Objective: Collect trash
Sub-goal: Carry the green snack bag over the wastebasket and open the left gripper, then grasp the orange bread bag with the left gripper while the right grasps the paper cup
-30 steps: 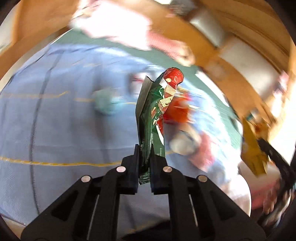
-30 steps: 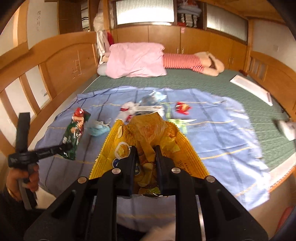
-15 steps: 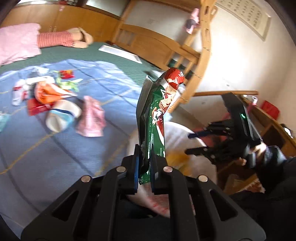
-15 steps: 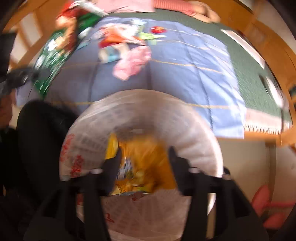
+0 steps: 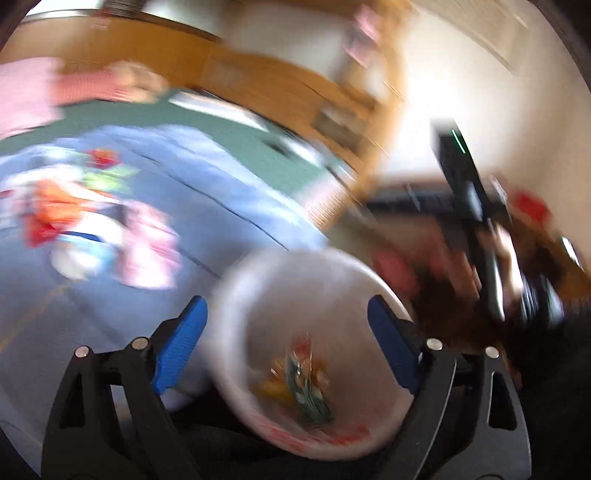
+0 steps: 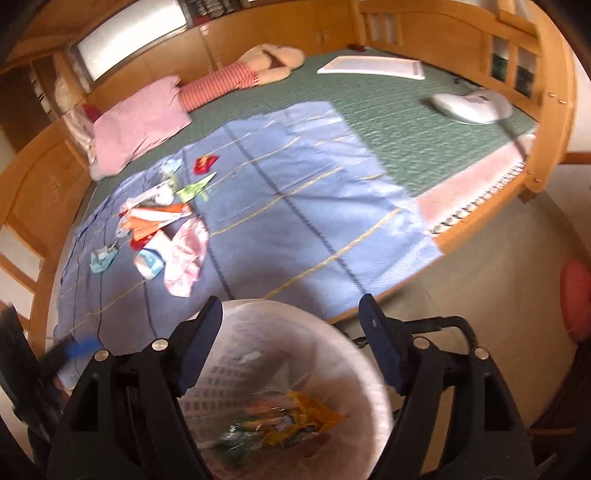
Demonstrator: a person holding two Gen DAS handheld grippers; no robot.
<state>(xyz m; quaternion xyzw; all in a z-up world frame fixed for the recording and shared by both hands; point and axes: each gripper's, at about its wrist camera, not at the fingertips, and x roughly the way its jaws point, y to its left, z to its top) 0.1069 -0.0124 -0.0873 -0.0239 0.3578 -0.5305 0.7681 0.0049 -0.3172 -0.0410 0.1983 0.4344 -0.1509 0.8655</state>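
Right view only: bed (image 6: 424, 140) sharp, pink pillow (image 6: 136, 125) at far end.
Left view only: blurred; right gripper's body off to the right.
Left gripper (image 5: 288, 343): jaws just opened wide, empty.
Right gripper (image 6: 291, 343): jaws just opened, empty.
Bin (image 6: 332, 339): directly below both, green wrapper (image 5: 308, 395) and yellow bag (image 6: 306, 417) inside.
Remaining litter (image 6: 166, 232): on blue sheet (image 6: 295, 192) ahead-left.

This is a bedroom in a home. A wide wooden bed frame (image 6: 550, 110) encloses a green mattress cover (image 6: 388, 110) with a blue sheet (image 6: 295, 206) spread on it, and a pink pillow (image 6: 136, 125) lies near the head, with wooden cabinets (image 6: 258, 33) along the wall behind. Snack wrappers (image 6: 162, 229) are scattered on the sheet, and a white wastebasket (image 6: 295, 369) lined with a plastic bag stands beside the bed.
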